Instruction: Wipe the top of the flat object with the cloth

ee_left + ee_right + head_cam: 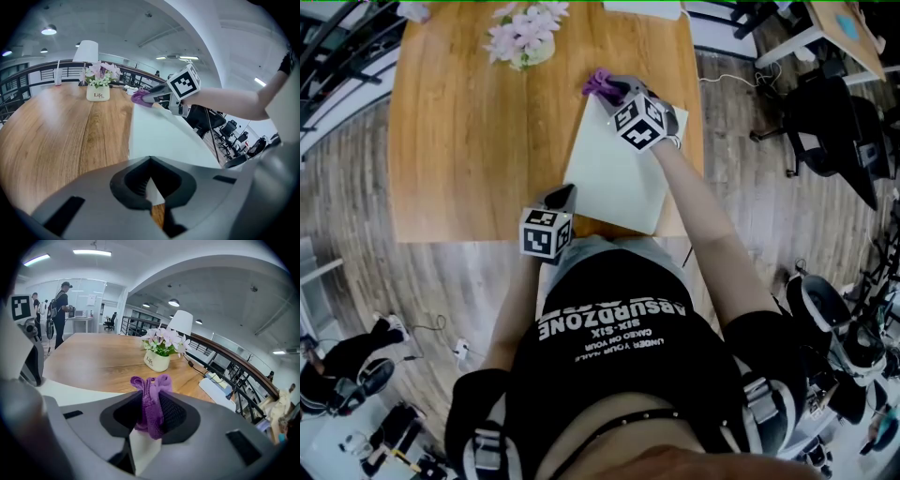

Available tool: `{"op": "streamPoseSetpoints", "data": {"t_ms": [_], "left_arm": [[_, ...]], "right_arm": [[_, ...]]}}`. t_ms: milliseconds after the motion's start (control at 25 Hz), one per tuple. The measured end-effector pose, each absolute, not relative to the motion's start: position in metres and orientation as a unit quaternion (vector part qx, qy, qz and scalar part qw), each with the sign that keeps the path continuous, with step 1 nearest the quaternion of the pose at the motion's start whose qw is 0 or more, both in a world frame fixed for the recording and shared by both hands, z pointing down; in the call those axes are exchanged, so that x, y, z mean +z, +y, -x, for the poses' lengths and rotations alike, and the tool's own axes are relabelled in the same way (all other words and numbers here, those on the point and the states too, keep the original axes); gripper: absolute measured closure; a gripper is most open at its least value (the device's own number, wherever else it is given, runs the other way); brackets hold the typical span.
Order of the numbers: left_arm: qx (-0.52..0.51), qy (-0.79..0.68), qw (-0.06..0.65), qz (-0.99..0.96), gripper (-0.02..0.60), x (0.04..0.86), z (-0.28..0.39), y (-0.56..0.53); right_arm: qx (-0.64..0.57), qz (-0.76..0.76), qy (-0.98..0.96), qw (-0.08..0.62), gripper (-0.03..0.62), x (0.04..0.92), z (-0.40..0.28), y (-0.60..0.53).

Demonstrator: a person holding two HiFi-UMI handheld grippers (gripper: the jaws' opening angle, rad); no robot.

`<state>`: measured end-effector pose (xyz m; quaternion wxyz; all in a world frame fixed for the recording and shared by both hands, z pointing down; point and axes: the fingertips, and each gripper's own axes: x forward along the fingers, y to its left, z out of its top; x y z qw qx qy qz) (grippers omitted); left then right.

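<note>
Purple knit cloth [151,404] is pinched in our right gripper [617,92] at the far corner of the smooth white board [614,173] on the wooden table [459,141]. Our left gripper [561,198], jaws together, sits at the board's near corner.

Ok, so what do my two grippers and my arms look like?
Both match: the left gripper and right gripper have smooth grey shells, black textured jaw pads, and a white cube with black square markers on top. No cables show. Both arms are bare below the short sleeves of a black T-shirt with white lettering.
</note>
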<state>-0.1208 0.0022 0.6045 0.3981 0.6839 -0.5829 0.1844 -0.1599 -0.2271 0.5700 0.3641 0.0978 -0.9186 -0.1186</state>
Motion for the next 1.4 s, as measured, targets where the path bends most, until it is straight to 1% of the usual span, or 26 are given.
{"op": "streamPoseSetpoints", "data": {"t_ms": [760, 1400], "left_arm": [[0.185, -0.587, 0.394, -0.683, 0.569, 0.603, 0.119, 0.003], [0.187, -0.588, 0.39, -0.684, 0.569, 0.602, 0.118, 0.004]], "right_arm": [[-0.134, -0.078, -0.918, 0.365, 0.474, 0.574, 0.157, -0.198], [-0.123, -0.066, -0.924, 0.356, 0.476, 0.574, 0.154, -0.179]]}}
